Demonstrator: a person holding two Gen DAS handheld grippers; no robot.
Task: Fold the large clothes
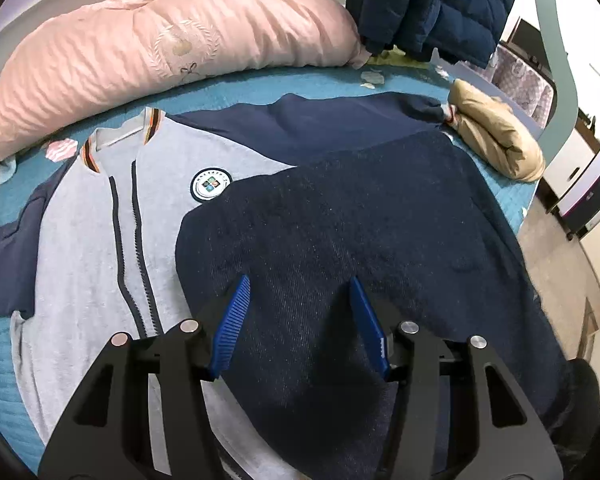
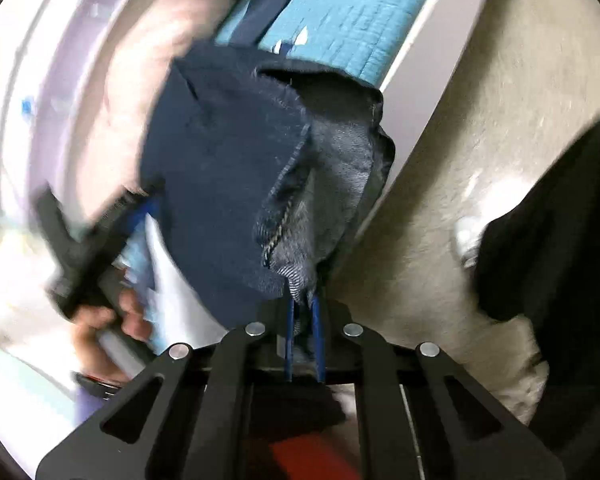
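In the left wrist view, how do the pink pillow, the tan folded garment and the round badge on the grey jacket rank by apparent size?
Largest to smallest as they look:
1. pink pillow
2. tan folded garment, though it lies farther away
3. round badge

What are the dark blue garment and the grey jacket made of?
Dark blue garment: looks like denim, matte, with diagonal twill lines and a paler underside at the hem in the right gripper. Grey jacket: probably cotton knit, soft heathered surface, zip front.
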